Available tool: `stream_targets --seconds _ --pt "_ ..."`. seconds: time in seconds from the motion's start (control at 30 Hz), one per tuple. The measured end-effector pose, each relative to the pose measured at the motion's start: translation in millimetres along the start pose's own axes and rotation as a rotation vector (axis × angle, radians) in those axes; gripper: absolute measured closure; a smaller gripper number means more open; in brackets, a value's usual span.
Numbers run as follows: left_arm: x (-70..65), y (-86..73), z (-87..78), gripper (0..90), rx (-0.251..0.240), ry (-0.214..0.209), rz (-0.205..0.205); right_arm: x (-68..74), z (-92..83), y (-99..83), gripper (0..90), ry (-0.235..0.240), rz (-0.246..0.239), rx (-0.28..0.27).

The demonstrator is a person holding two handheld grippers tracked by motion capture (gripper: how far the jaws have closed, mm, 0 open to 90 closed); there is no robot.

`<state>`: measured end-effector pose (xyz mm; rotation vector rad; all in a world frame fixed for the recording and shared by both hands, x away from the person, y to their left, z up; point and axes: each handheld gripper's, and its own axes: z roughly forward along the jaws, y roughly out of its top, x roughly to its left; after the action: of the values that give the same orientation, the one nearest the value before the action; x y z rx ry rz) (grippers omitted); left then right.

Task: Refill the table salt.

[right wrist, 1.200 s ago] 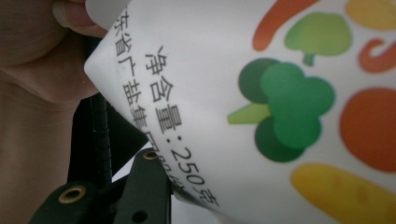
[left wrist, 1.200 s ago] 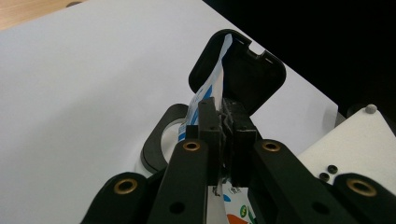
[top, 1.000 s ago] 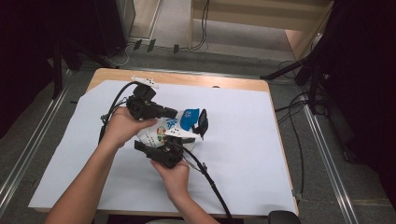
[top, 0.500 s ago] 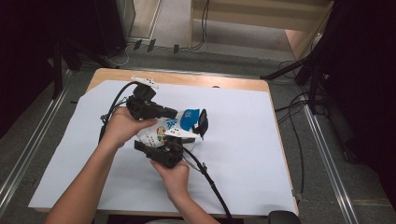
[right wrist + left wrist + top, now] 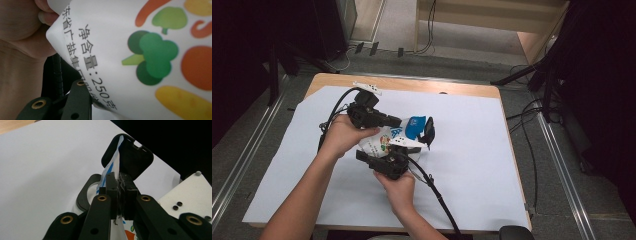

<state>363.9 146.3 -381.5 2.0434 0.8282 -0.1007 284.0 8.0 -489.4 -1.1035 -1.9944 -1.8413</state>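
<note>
1. Left gripper [image 5: 399, 121] has its jaws clamped tight on the thin top edge of the white printed pouch [image 5: 387, 140], seen edge-on between the pads in the left gripper view

2. Right gripper [image 5: 414, 146] grips the pouch body, jaws part-closed around it; the pouch is held just above the white sheet [image 5: 472, 165] at table centre

3. A black hinged cap [image 5: 130, 155] stands open at the pouch's blue top

4. Step judged: pouch steadied with spout opened. Next move likely needs a tilt or reclosing without loosening the top pinch

5. Legible print: "净含量:250克" beside vegetable graphics
</note>
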Motion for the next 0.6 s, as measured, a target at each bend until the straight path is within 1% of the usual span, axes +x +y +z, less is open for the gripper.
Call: stream_targets --seconds 0.13,0.2,0.33,0.4,0.6 --pt "-0.2 0.1 -0.2 87.2 -0.002 -0.001 0.000 -0.1 0.1 0.0 67.7 0.004 0.006 -0.004" --pt "-0.5 0.3 -0.4 87.1 -0.001 0.006 0.006 0.1 0.1 0.0 67.7 0.005 0.008 -0.007" --pt "-0.4 0.2 -0.3 86.9 -0.003 -0.002 0.001 0.0 0.2 0.1 67.7 0.007 0.009 -0.008" --pt "-0.8 0.4 -0.3 86.9 -0.002 0.006 0.006 0.0 0.3 0.1 67.7 0.008 0.012 -0.009" --pt "-1.8 0.5 0.0 86.7 -0.006 0.002 0.005 0.2 -0.1 0.7 67.6 0.010 0.017 -0.014"
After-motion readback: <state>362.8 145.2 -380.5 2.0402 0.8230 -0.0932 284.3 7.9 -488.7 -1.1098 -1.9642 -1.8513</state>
